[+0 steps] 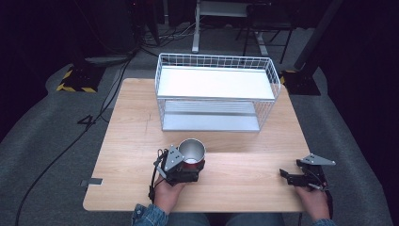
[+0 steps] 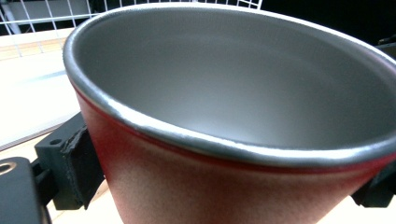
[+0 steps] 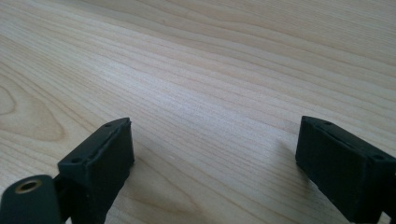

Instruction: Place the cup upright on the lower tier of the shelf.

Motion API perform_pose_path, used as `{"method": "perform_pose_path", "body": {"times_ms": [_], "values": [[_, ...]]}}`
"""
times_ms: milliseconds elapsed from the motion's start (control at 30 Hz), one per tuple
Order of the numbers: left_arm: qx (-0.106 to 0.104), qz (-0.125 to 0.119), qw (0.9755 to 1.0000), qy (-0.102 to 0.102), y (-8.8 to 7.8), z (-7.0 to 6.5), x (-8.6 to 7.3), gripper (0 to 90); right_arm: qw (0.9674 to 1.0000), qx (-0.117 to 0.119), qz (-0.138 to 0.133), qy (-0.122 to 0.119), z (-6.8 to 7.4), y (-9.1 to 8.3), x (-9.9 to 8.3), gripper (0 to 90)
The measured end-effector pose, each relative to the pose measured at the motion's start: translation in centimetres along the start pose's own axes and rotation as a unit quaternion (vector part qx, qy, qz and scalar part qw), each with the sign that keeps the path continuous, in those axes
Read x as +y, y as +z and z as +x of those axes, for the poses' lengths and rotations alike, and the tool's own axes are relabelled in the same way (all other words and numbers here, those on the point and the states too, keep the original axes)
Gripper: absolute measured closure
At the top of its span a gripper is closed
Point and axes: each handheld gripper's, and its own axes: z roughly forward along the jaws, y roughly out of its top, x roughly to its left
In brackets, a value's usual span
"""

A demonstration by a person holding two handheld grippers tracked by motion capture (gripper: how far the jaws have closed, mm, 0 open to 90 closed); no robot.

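Wooden table (image 1: 244, 141) took up the middle of the high view, dark grey floor around it. White two-tier wire rack (image 1: 215, 92) sat at the upper centre of the frame, on the table's far edge; top shelf and lower shelf both looked bare, open side toward the person. Probably where the cup was headed, judging by that opening facing it.

Red cup (image 1: 192, 153) with bare metal inside sat at lower centre, just below the rack, upright, mouth up. Left gripper (image 1: 186, 172) came in from the bottom edge and its jaws were clamped on the cup's lower wall, one either side. In the left gripper view the cup (image 2: 233, 116) sat large across the frame with a black pad pressed against its left flank; low grip likely kept the rim clear. Couldn't tell if it was lifted or on the wood.

Right gripper (image 1: 287, 175) lay at lower right, well apart from the cup. Right gripper view: jaws spread wide, nothing between them, bare table (image 3: 210, 70) ahead. Looked parked.
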Motion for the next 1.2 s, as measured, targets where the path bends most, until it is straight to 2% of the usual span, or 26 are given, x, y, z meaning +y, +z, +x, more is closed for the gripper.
{"method": "perform_pose_path", "body": {"times_ms": [200, 467, 533, 833, 1200], "values": [[-0.004, -0.005, 0.9999, -0.011, -0.1, 0.5, 0.0, 6.3, 1.0000, 0.003, -0.003, -0.002, 0.1, -0.1, 0.0, 14.6], [0.001, 0.000, 1.0000, -0.003, -0.5, 0.8, 0.5, 6.5, 0.9999, 0.007, -0.007, -0.003, 0.0, -0.1, 0.0, 18.0], [0.002, 0.007, 1.0000, 0.000, -0.6, 0.9, 1.0, 6.5, 0.9999, 0.007, -0.007, -0.005, 0.1, -0.1, -0.1, 18.6], [0.003, 0.004, 1.0000, 0.006, -0.7, 1.2, 2.5, 6.6, 0.9999, 0.009, -0.007, -0.004, 0.0, -0.1, -0.1, 18.9], [-0.013, 0.004, 0.9999, 0.011, 0.2, 1.6, 5.4, 6.6, 0.9999, 0.009, -0.008, -0.004, 0.0, -0.1, -0.1, 18.9]]}}
